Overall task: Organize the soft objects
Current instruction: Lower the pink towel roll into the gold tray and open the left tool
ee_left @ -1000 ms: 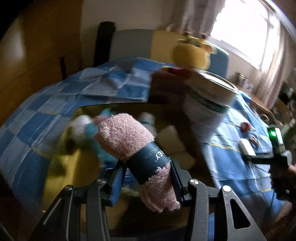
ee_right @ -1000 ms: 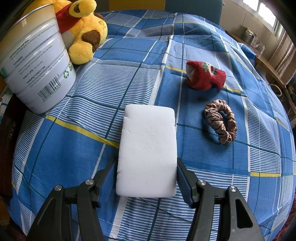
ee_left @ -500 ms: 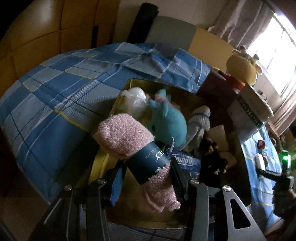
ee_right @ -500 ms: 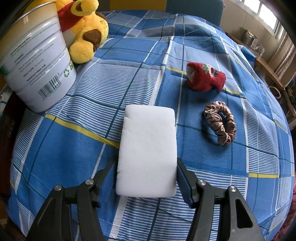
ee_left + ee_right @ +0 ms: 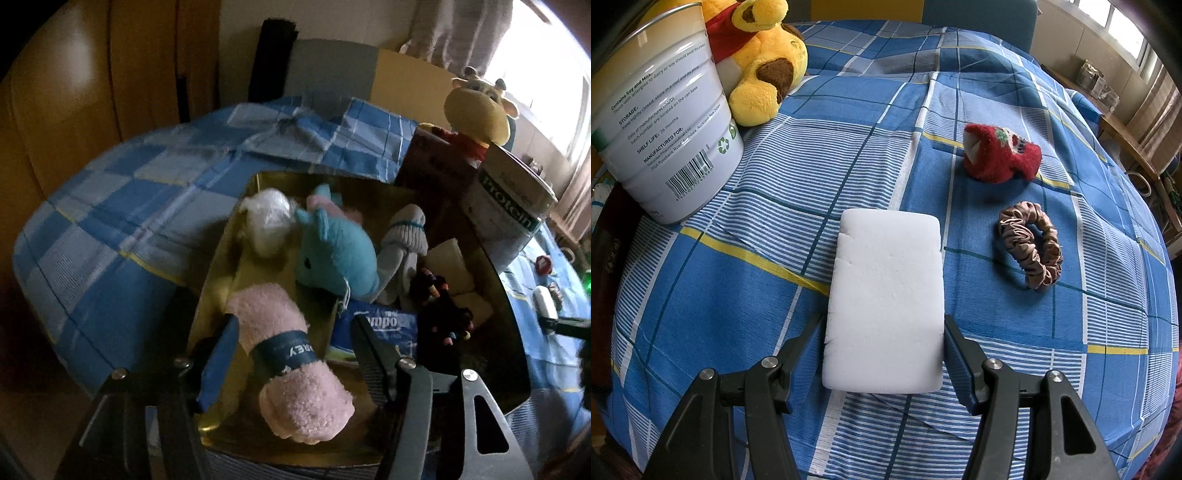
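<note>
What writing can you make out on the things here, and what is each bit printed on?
"Protein": green band of the white tin.
"STORAGE:", "SHELF LIFE: 36 months", "MANUFACTURED FOR:", "Contains Soy and Milk", plus a barcode: back of the tin; the barcode digits are too small to read.
"...mpo": blue tissue pack, first letters hidden.
"...REY": dark band around the pink towel roll, the rest hidden.

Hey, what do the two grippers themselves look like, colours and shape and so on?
Both look the same. The left gripper and the right gripper each have matte black angular frames with triangular cut-outs and small silver screw heads at the pivots. The jaws are two flat black fingers with blue pads on their inner faces. No cables or sleeves are visible.
</note>
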Action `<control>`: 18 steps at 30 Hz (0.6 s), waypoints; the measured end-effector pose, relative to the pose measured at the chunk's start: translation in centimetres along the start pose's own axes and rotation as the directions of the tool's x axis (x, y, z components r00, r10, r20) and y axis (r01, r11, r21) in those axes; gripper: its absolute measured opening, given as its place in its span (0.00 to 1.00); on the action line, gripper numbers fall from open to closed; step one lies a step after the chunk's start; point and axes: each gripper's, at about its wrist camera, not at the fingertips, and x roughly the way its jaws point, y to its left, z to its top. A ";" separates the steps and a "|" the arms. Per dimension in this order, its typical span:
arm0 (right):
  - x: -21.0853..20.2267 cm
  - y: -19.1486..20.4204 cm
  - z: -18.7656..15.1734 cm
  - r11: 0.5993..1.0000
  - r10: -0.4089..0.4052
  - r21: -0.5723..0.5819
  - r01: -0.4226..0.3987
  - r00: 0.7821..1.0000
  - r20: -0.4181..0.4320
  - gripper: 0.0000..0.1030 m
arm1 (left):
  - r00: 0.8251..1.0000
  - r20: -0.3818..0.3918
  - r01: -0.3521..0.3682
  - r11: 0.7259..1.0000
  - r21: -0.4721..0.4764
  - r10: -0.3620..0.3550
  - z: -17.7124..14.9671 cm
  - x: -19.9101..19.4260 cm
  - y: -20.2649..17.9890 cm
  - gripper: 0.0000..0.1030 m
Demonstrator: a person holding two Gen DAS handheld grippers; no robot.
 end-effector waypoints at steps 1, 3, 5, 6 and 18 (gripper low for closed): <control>0.0 0.1 0.0 1.000 0.001 0.000 -0.001 1.000 0.000 0.60 | 1.000 0.011 -0.006 1.000 0.011 0.006 0.0 -0.3 -0.2 0.62; 0.0 0.0 0.0 1.000 0.002 0.001 -0.002 1.000 -0.001 0.60 | 1.000 0.029 -0.005 1.000 0.025 0.004 0.2 -1.0 -0.7 0.64; 0.0 0.0 0.0 1.000 0.001 0.002 -0.001 1.000 -0.001 0.60 | 0.999 0.043 -0.004 0.999 0.037 0.002 0.2 -1.5 -1.1 0.64; 0.0 0.0 0.0 1.000 0.001 0.003 -0.001 1.000 -0.001 0.60 | 0.999 0.050 0.000 0.999 0.044 -0.002 0.3 -1.8 -1.3 0.64; 0.2 -0.8 0.5 0.999 0.009 0.040 -0.009 1.000 -0.003 0.60 | 0.993 0.094 0.064 0.993 0.101 -0.073 0.5 -3.7 -3.5 0.64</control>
